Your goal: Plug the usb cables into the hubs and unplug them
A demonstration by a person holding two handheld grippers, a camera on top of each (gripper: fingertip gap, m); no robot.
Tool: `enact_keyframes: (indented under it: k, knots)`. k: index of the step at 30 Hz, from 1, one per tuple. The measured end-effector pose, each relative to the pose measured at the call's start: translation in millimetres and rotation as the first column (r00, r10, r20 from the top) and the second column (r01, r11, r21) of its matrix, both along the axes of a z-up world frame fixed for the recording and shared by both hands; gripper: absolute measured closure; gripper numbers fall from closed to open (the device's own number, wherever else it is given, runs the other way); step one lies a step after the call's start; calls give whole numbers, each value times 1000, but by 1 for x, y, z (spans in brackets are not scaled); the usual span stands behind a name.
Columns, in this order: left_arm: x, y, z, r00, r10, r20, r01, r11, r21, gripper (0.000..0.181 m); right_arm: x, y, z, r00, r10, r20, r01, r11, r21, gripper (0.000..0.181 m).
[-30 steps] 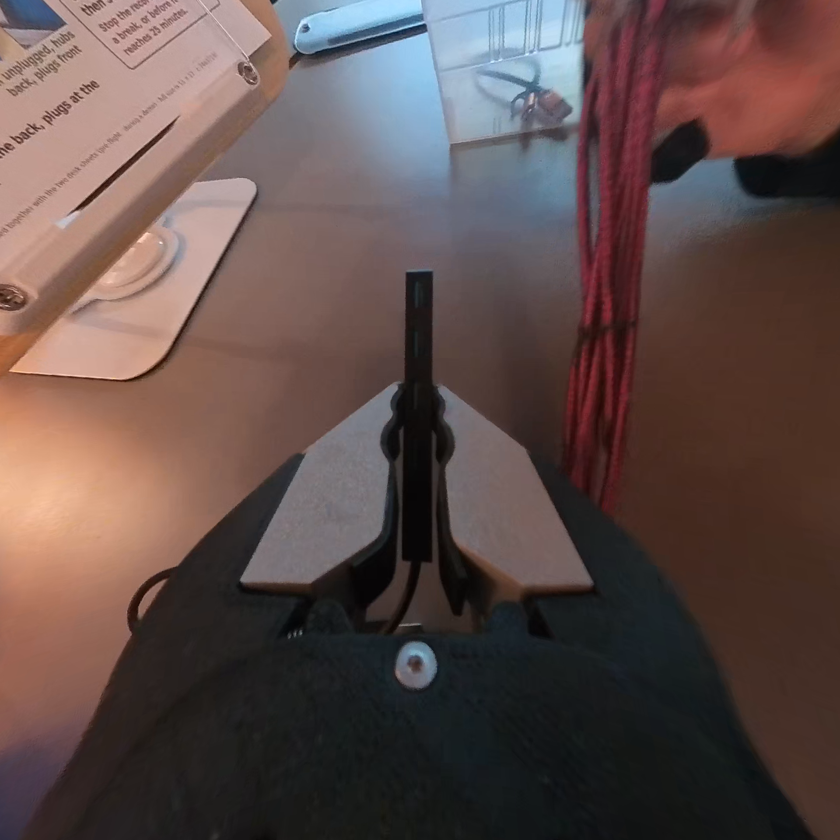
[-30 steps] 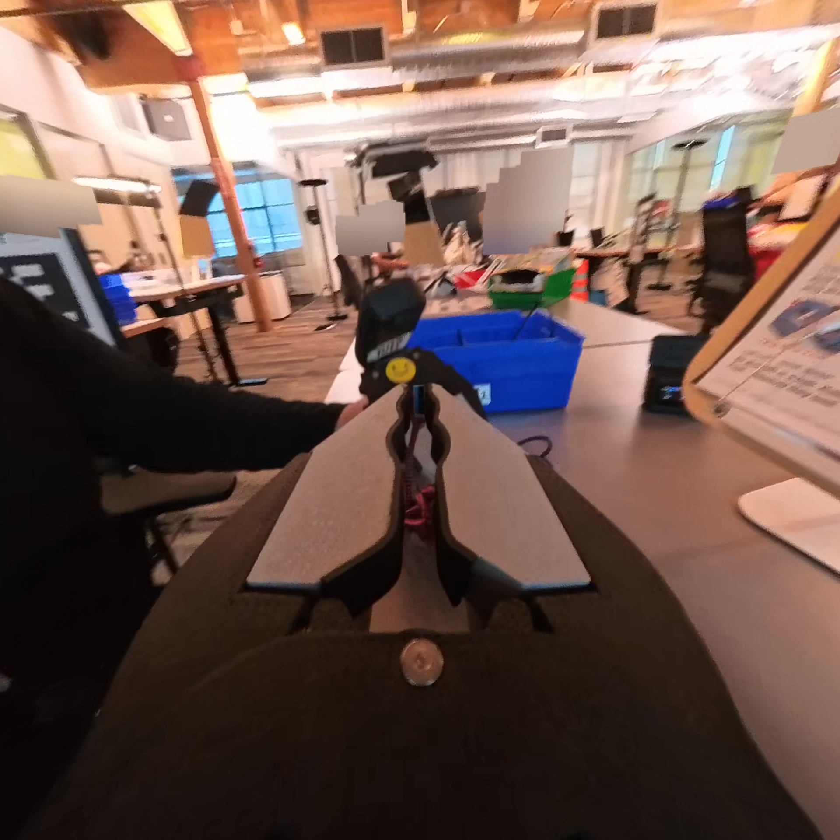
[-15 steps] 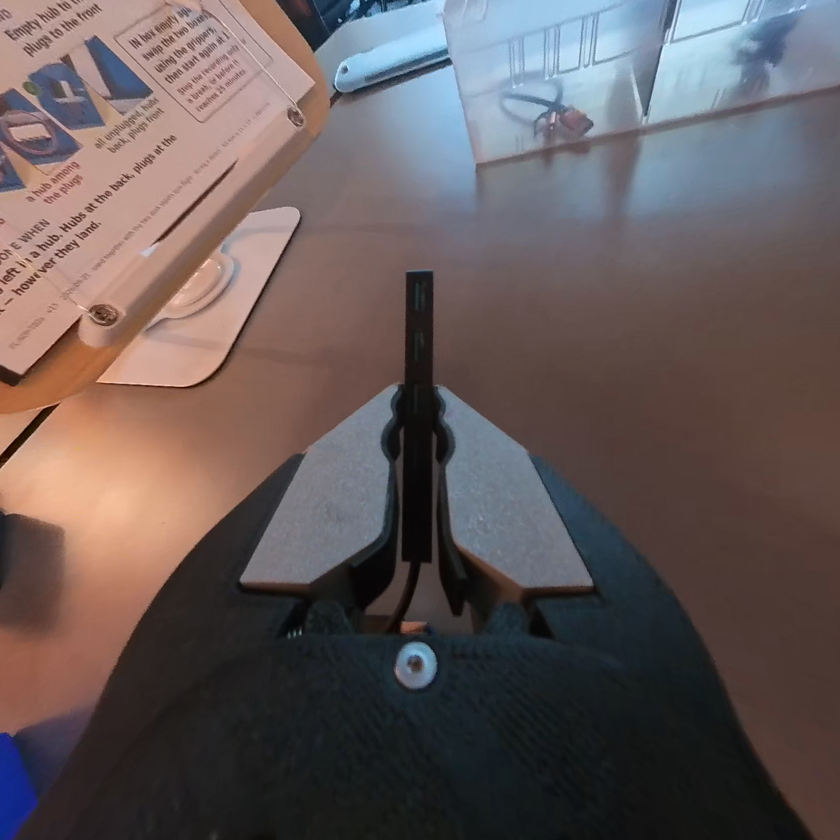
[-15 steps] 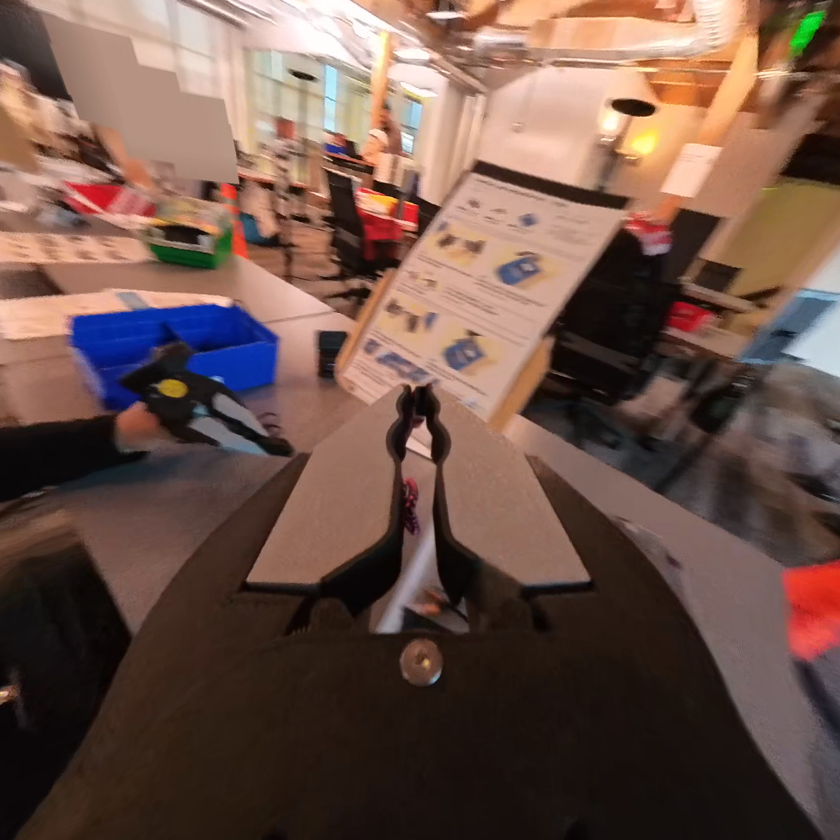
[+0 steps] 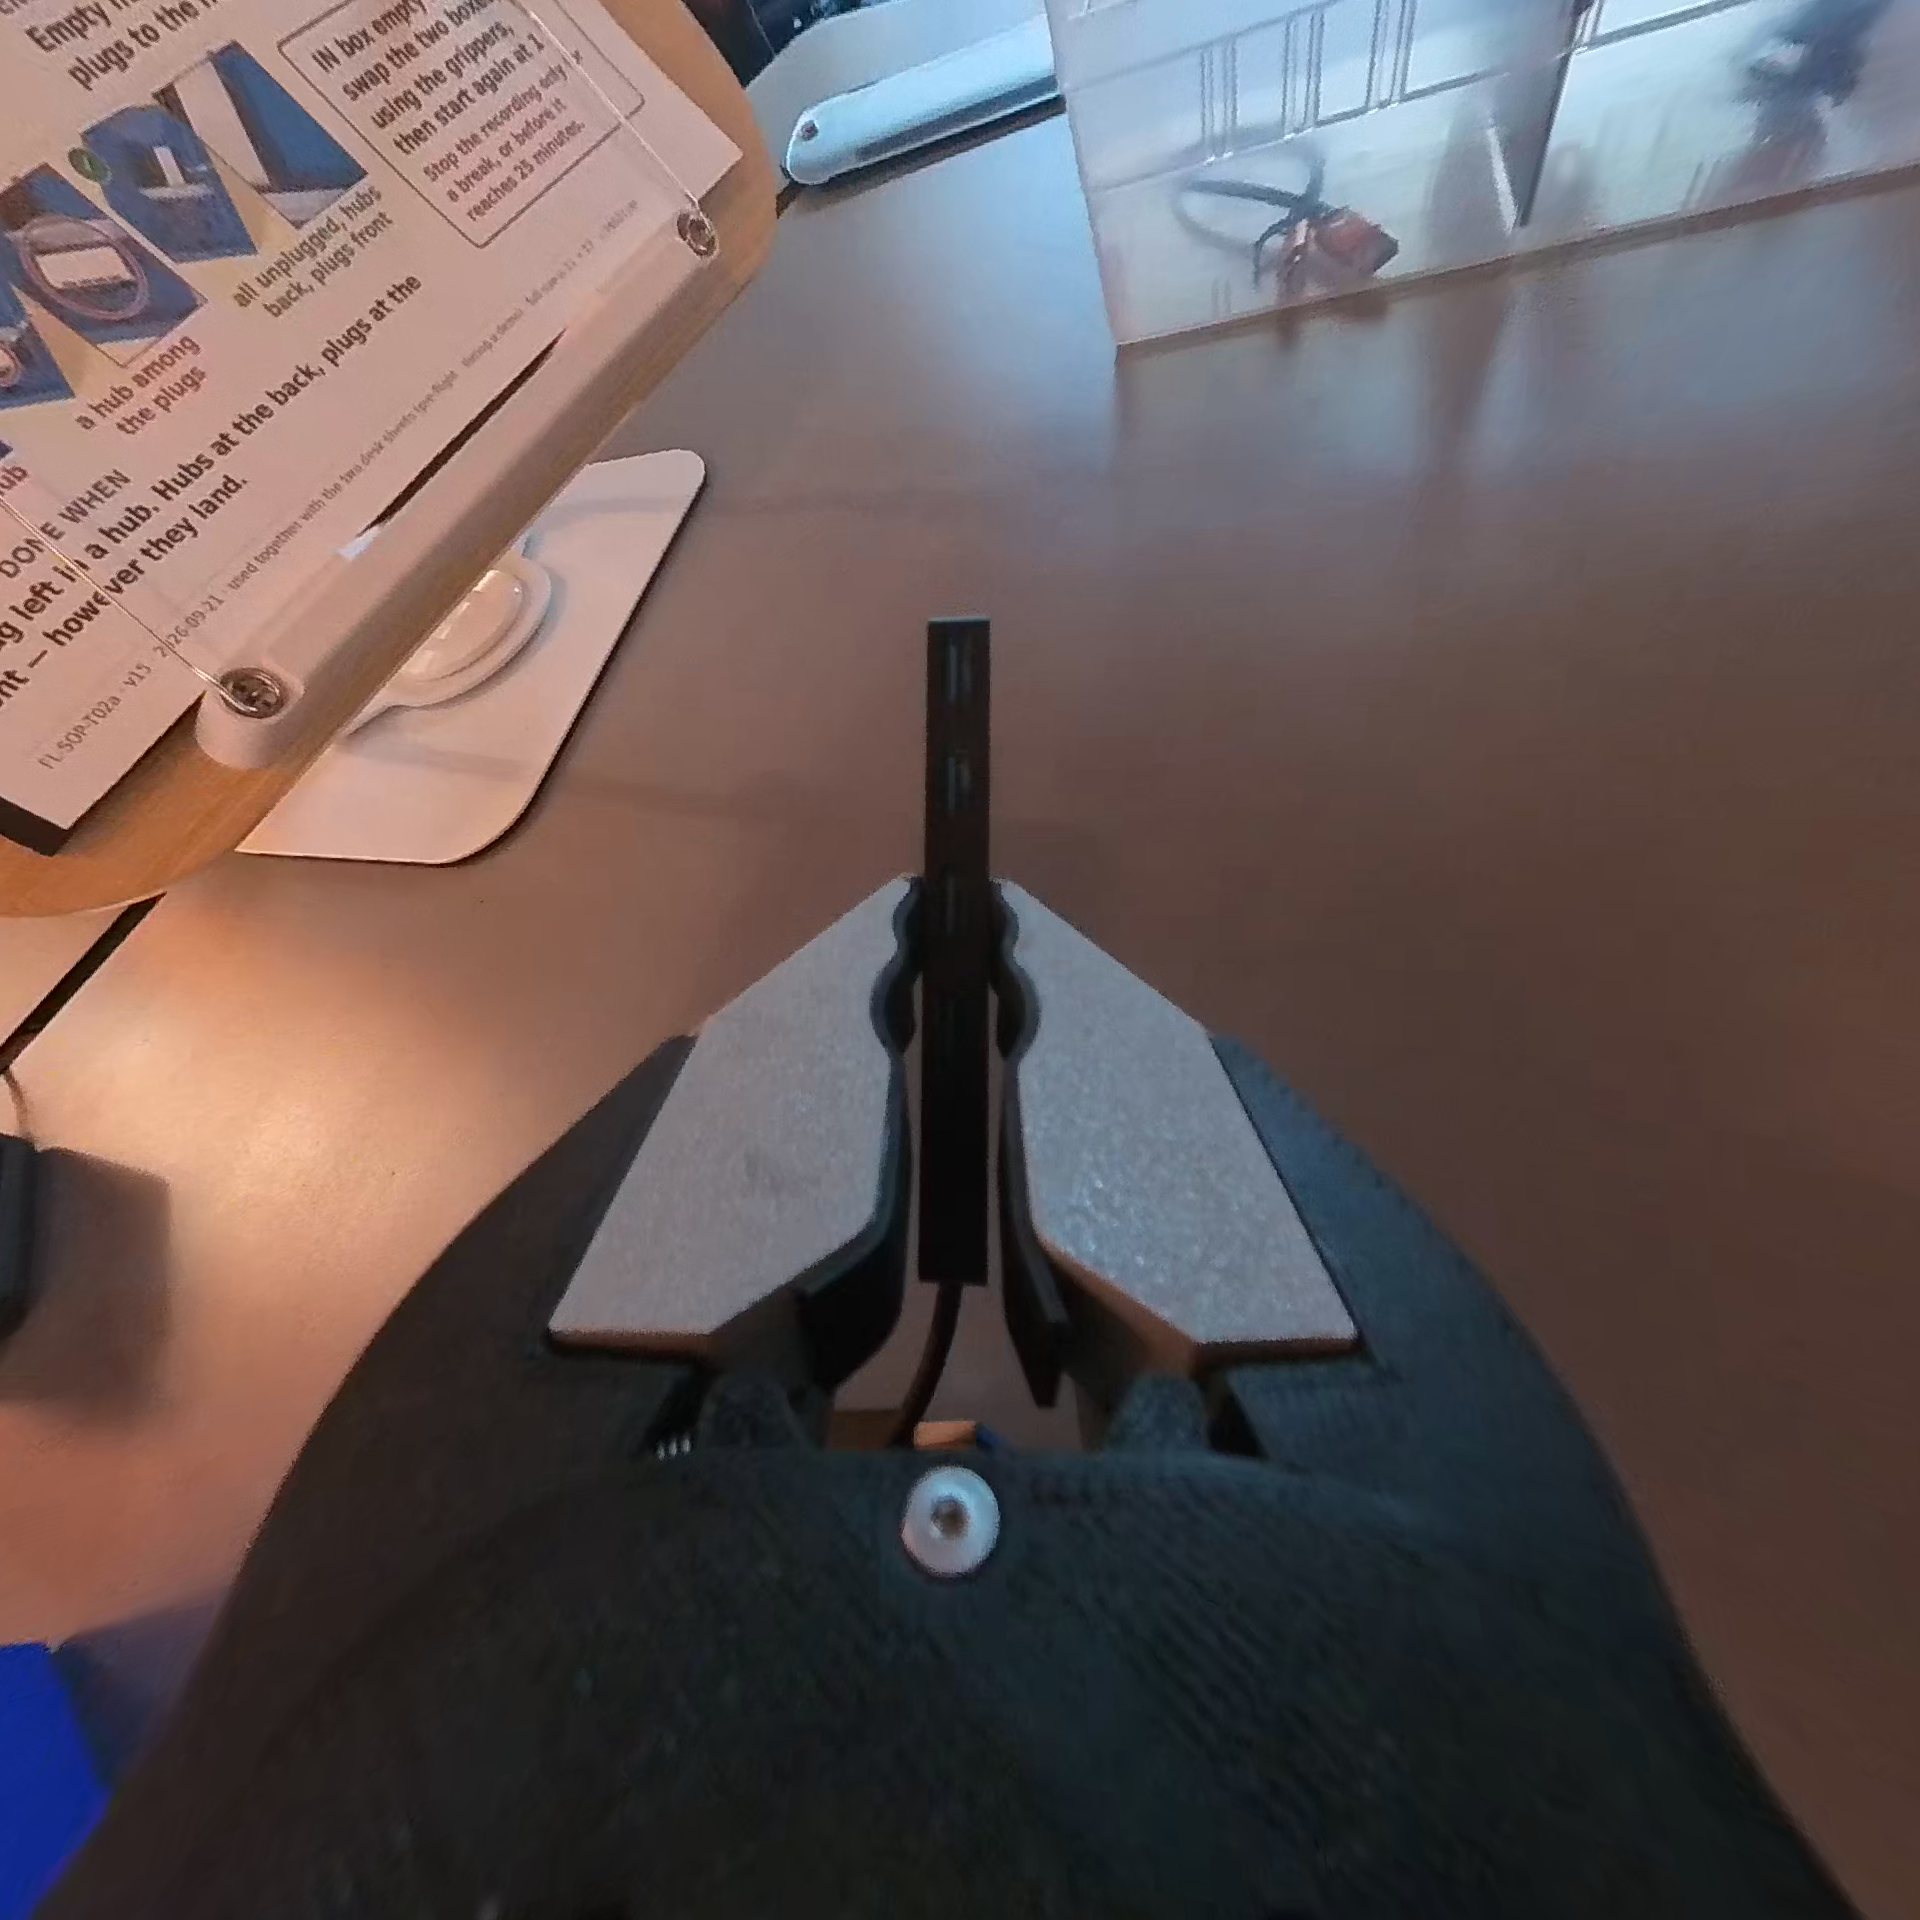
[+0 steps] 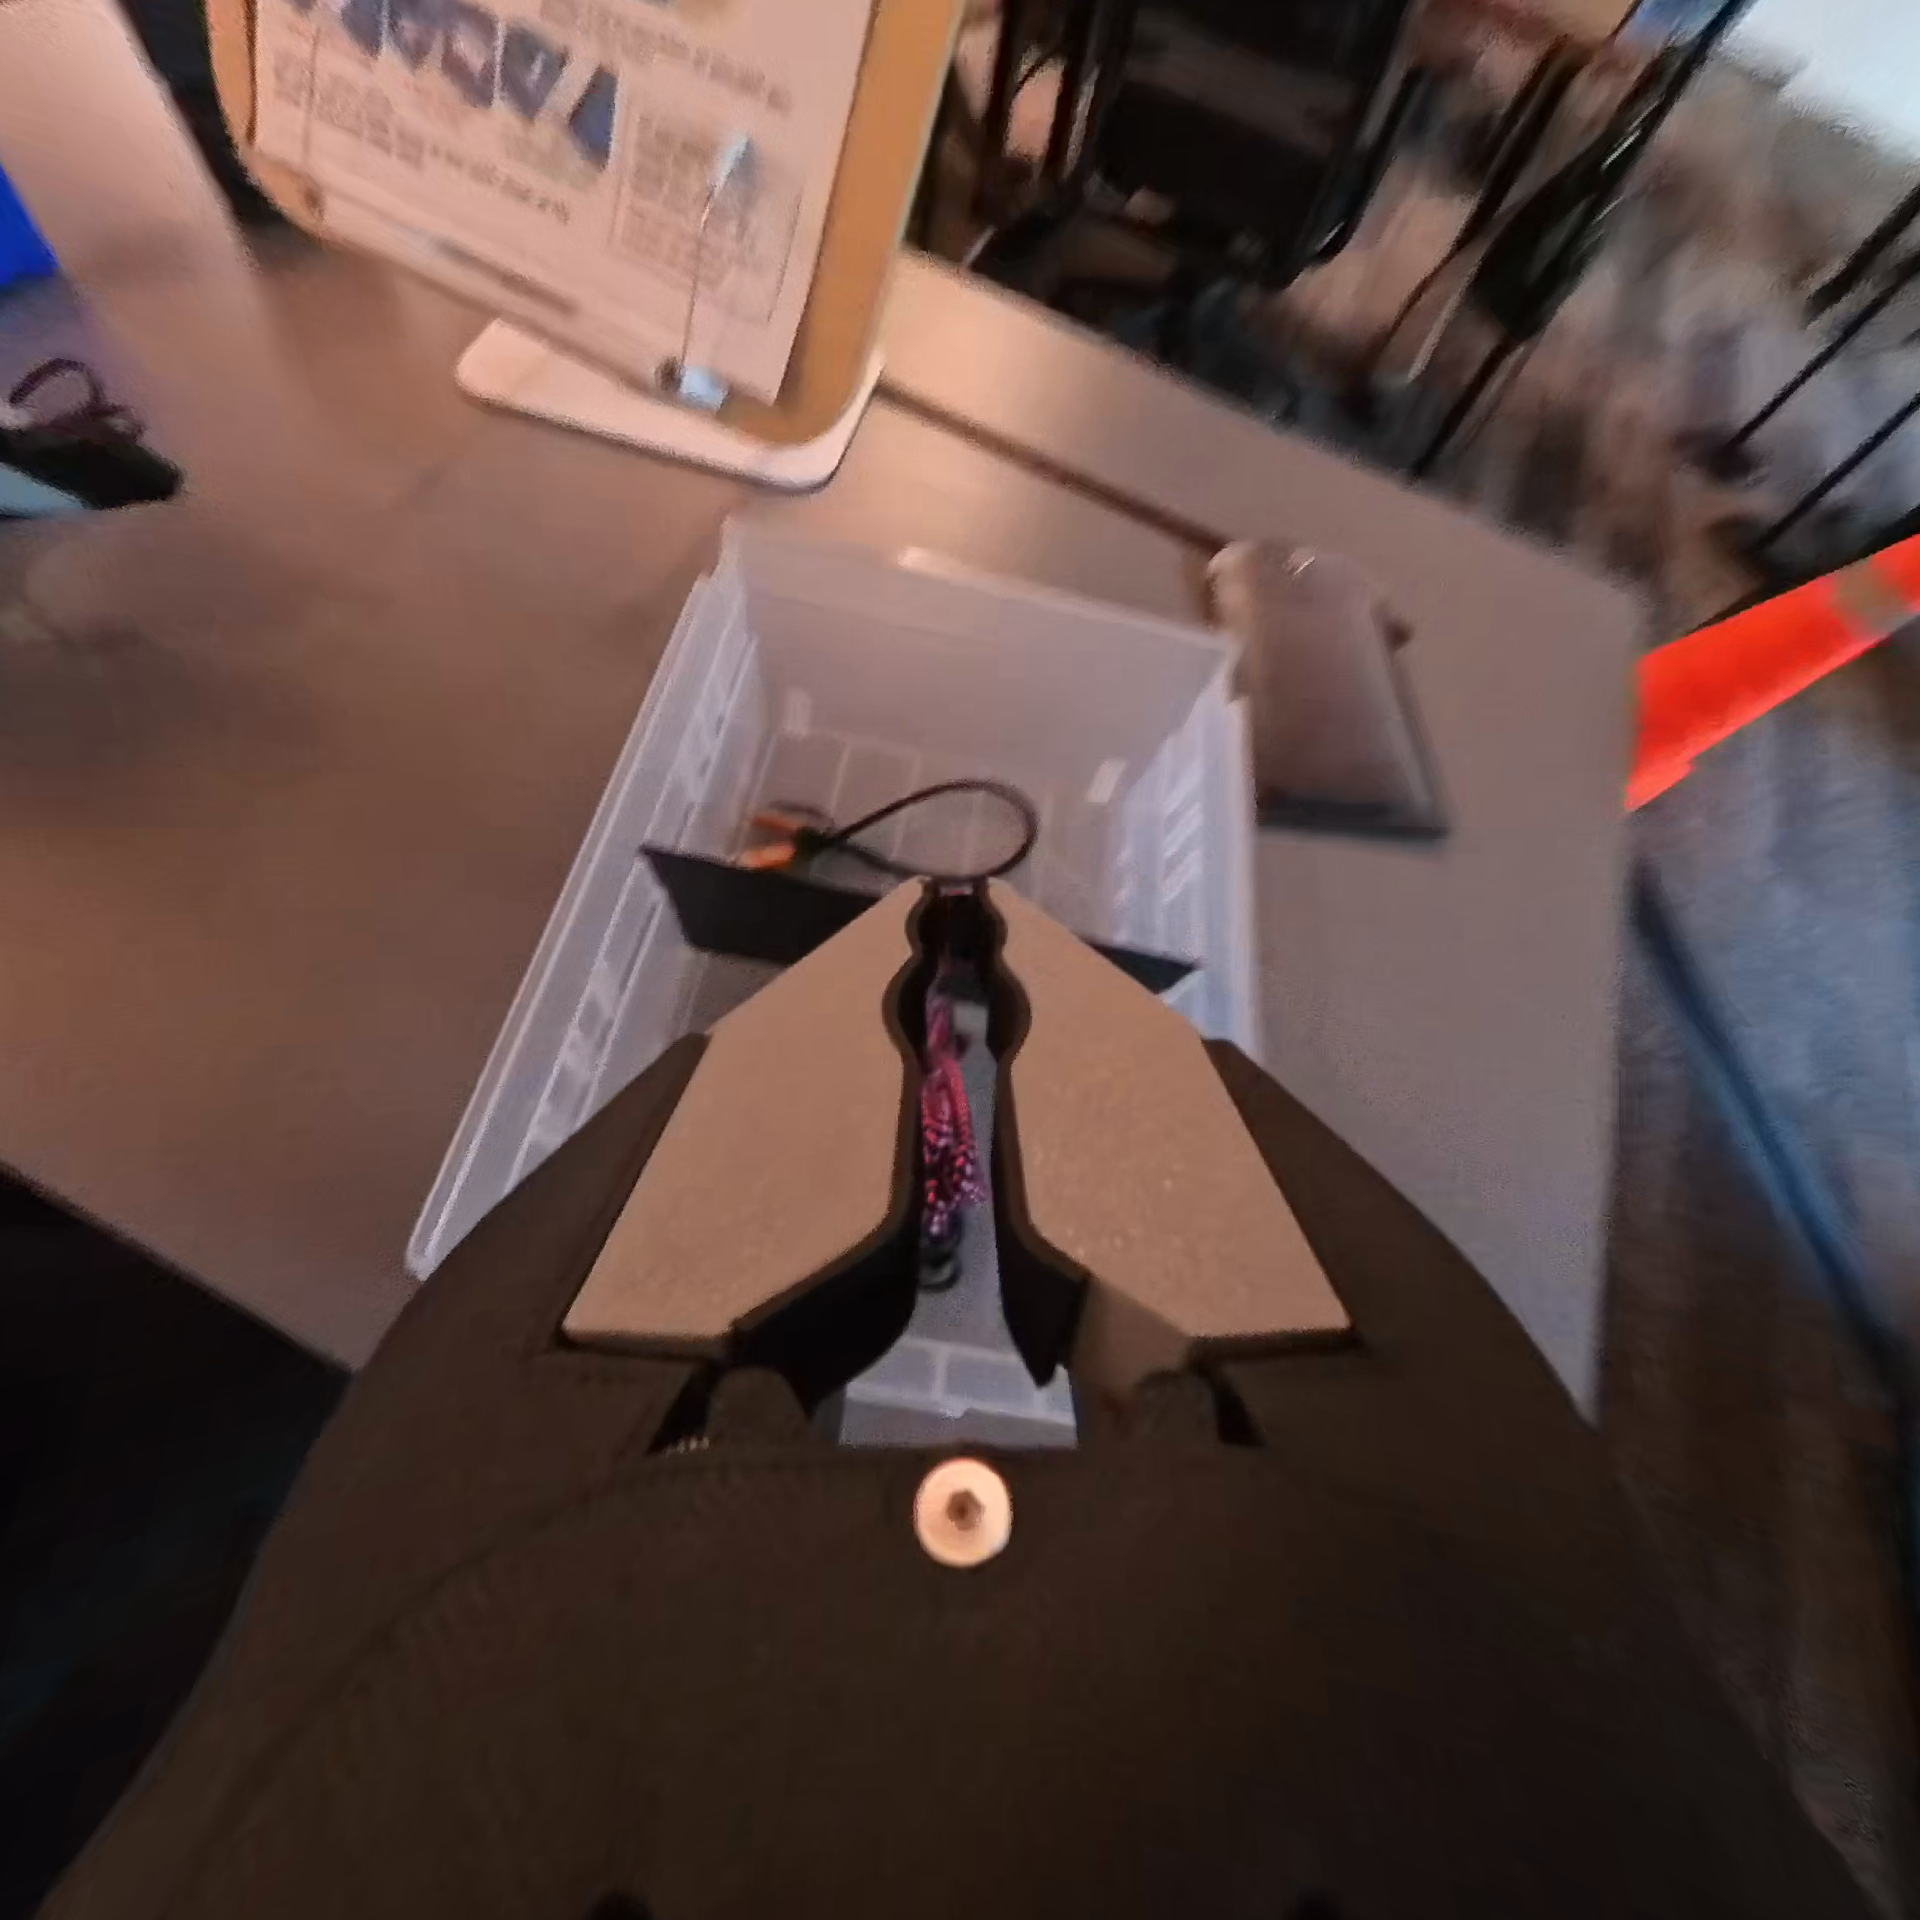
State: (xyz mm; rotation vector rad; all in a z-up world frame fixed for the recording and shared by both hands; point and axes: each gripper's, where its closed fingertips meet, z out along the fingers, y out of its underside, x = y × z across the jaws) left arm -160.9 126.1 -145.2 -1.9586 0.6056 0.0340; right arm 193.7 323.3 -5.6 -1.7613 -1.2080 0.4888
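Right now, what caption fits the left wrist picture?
Left gripper pinches a slim black hub above the brown table.

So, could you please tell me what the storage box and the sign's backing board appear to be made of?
The storage box looks like clear, glossy plastic: its ribbed walls are translucent, and the hub and cable inside show through. The sign's backing board looks like light wood, perhaps plywood, with a smooth tan edge and rounded corner.

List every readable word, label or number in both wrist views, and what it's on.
Left wrist view: the instruction sheet on the wooden stand has sharp printed text and pictures. I don't transcribe writing, so there is no quote.
Right wrist view: that sheet is too blurred to read.
Black hub and clear box: no markings visible.
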Motion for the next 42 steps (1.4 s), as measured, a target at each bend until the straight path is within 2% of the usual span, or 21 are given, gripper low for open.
enact_keyframes:
  k: [3, 6, 10, 14, 18, 19, 21, 24, 26, 29, 31, 37, 40, 42]
  knots:
    - [0, 1, 0, 1000, -4, 11, 4, 1000, -2, 173, -8, -14, -53, 991, 102, 89, -78, 966, -247, 179]
    - [3, 1, 1, 1000, -15, 20, 15, 1000, 1, 173, -6, -15, -96, 970, 111, 216, -26, 932, -363, 169]
    - [3, 0, 1, 1000, -18, 14, 18, 1000, 4, 173, -11, -9, -111, 956, 110, 272, -9, 938, -346, 178]
    - [3, 0, 2, 1000, -19, 18, 19, 1000, 6, 173, -19, -13, -126, 933, 145, 329, -19, 933, -358, 177]
    - [4, 0, 0, 1000, -27, 13, 27, 1000, -2, 173, -15, -27, -154, 868, 204, 453, 22, 896, -444, 181]
    - [5, 0, 0, 999, -30, 11, 30, 1000, 0, 173, -13, -27, -155, 855, 206, 477, 26, 900, -436, 181]
    - [9, -2, 2, 998, -52, 19, 52, 999, 9, 173, -17, -23, -139, 875, 173, 453, 11, 928, -373, 176]
    - [24, -6, 9, 988, -139, 74, 137, 990, 30, 173, -29, -15, -91, 932, 100, 348, -14, 970, -242, 153]
    - [36, -11, 14, 972, -210, 102, 206, 977, 51, 173, -41, -20, -56, 958, 83, 273, -45, 989, -143, 150]
    - [56, -20, 23, 939, -323, 118, 313, 945, 95, 173, -81, -67, -19, 959, 243, 147, -232, 969, -87, 149]
    - [67, -27, 26, 917, -383, 114, 371, 922, 110, 173, -113, -108, -17, 919, 368, 139, -360, 930, -80, 144]
    - [89, -43, 25, 859, -506, 75, 496, 860, 120, 173, -211, -217, -64, 741, 633, 224, -635, 769, -74, 142]
    - [97, -52, 26, 824, -561, 85, 549, 826, 124, 173, -247, -240, -90, 703, 667, 245, -673, 736, -75, 141]
    - [100, -56, 28, 809, -580, 90, 568, 813, 132, 173, -260, -257, -104, 666, 713, 218, -709, 696, -112, 153]
